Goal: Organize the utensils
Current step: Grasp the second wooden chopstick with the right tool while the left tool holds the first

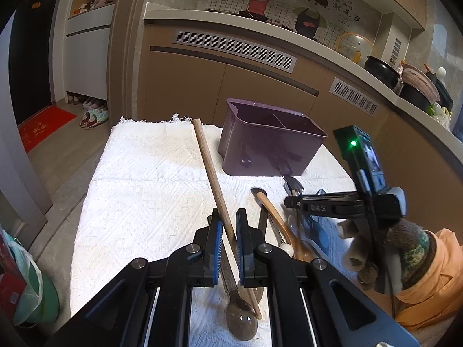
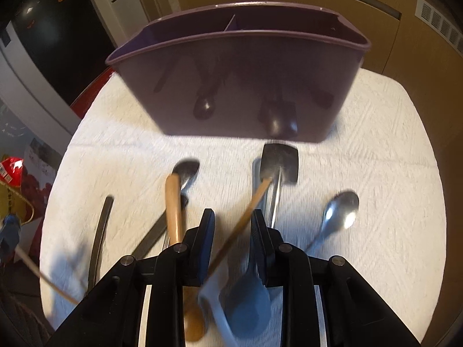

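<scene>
Altogether one purple bin (image 2: 237, 86) stands far; both grippers work nearer: left gripper (image 1: 228, 231) clenched on one wooden chopstick (image 1: 208, 167), right gripper (image 2: 233, 245) jaws apart around another chopstick (image 2: 249, 211).

Red doormat (image 1: 43, 125), slippers (image 1: 94, 117) on floor; black pot (image 1: 380, 70) on counter (image 1: 260, 31).

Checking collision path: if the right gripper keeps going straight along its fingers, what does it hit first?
Probably the utensil pile on the white cloth: the right gripper points steeply down at the metal spatula and blue spoon, well short of the purple caddy. Depth is unclear.
</scene>
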### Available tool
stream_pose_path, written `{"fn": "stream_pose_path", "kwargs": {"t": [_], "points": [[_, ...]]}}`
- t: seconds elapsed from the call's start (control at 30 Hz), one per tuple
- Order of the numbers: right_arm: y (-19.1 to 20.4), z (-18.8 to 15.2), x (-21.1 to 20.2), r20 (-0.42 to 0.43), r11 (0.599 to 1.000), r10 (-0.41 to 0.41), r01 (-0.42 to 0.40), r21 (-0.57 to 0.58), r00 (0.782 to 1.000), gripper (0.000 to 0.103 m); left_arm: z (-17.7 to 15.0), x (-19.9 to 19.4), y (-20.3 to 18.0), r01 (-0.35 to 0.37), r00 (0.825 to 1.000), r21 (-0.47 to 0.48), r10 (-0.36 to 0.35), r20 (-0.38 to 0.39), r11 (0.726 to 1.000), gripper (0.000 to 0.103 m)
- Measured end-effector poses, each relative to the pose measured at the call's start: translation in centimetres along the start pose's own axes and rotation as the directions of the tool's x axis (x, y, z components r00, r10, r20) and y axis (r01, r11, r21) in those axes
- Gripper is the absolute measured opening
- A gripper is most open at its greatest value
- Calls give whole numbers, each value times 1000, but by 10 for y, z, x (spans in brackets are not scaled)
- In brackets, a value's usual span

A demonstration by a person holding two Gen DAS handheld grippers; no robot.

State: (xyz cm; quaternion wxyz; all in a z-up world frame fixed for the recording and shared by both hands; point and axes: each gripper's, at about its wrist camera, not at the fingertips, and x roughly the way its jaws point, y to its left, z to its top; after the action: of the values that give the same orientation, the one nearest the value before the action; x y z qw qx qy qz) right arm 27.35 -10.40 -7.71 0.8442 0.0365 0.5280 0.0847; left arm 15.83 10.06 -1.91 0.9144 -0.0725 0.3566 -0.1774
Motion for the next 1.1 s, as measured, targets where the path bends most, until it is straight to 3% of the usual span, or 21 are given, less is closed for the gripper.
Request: {"fn": "stream_pose_path", "kwargs": {"t": [0.1,0.2,0.33,0.57,0.73,0.77,0.8,1.1], "points": [[8,4,3,12,999,-13,14,-48,1000,25,-1,-1,3,2,1000,-6,-2,0,1000,7],[19,-5,0,-31,991,61,-64,-119,998,24,-1,0,8,2,1000,-18,-2,-2,1000,7],[23,-16,-2,-51,986,16,-24,-165,999,20,-1,4,12,13,1000,-34,-13,-3,999,7],[-3,4,9,-30,999,-17,16,-44,999,21,2,8,11,22,1000,-36,-22,-8,999,7],[6,14,17,23,990,-76,78,-120,997,20,3,9,12,11,1000,-37,-12,-17,999,7],[7,13,16,29,987,-79,82,-139,996,11,4,9,12,9,1000,-39,-10,-20,999,7],[9,11,14,35,984,-71,76,-159,997,6,4,10,13,7,1000,-41,-8,-23,999,7],[-4,-24,-56,150,978,62,-30,-209,987,6,12,-4,-8,-12,1000,7,12,18,1000,6]]}}
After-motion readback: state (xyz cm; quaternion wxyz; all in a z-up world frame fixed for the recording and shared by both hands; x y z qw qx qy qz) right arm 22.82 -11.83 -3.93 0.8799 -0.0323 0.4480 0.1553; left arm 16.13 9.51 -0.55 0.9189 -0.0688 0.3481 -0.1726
